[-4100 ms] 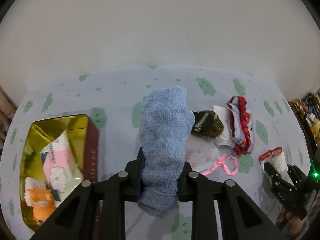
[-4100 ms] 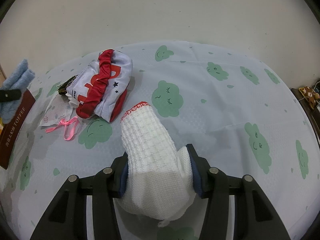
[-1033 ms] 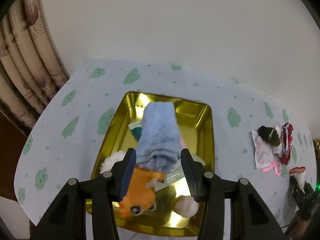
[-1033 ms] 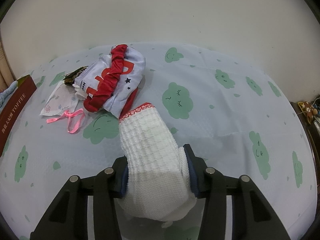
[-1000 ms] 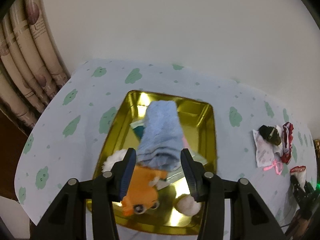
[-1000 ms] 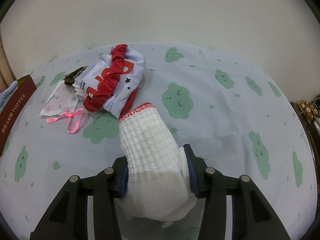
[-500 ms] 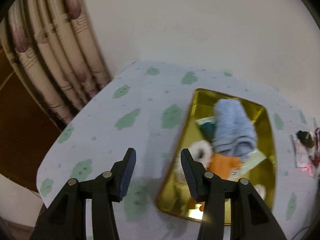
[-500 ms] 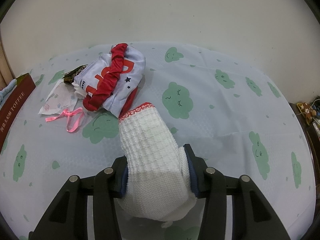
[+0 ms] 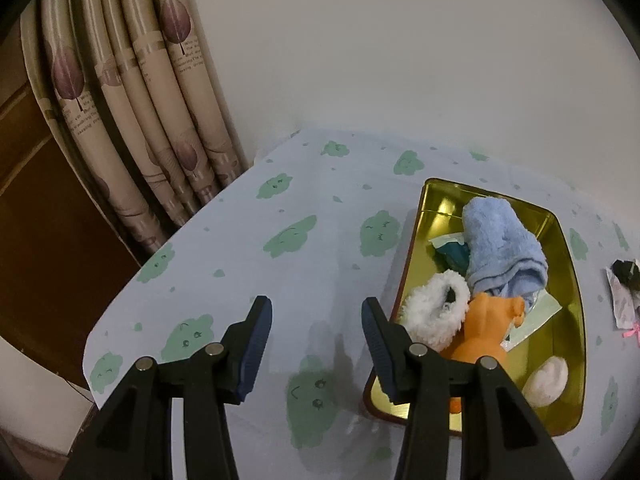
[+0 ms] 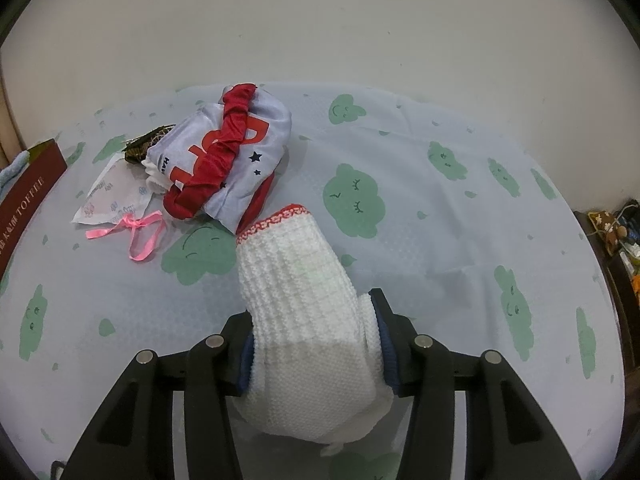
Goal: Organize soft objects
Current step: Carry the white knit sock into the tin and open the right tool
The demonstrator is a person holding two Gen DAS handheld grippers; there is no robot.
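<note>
A table under a pale cloth printed with green clouds

The tablecloth (image 9: 304, 264) fills the lower half of both views. At the right of the left wrist view a gold tin (image 9: 568, 264) sits on it. In the upper left of the right wrist view lie a white and red fabric bundle (image 10: 224, 160), a printed paper sachet (image 10: 116, 196) with a pink ribbon (image 10: 140, 236) and, touching the bundle's left end, a small dark object (image 10: 142, 146).

Both fisheye views are dim and soft, with a cool, even indoor light and black vignetted corners. Straight lines bow strongly toward the edges. The gold tin (image 9: 562, 240) throws bright glare spots off its inner walls. Faint shadows fall on the tabletop (image 9: 288, 280) below the jaws. No motion blur shows.
</note>
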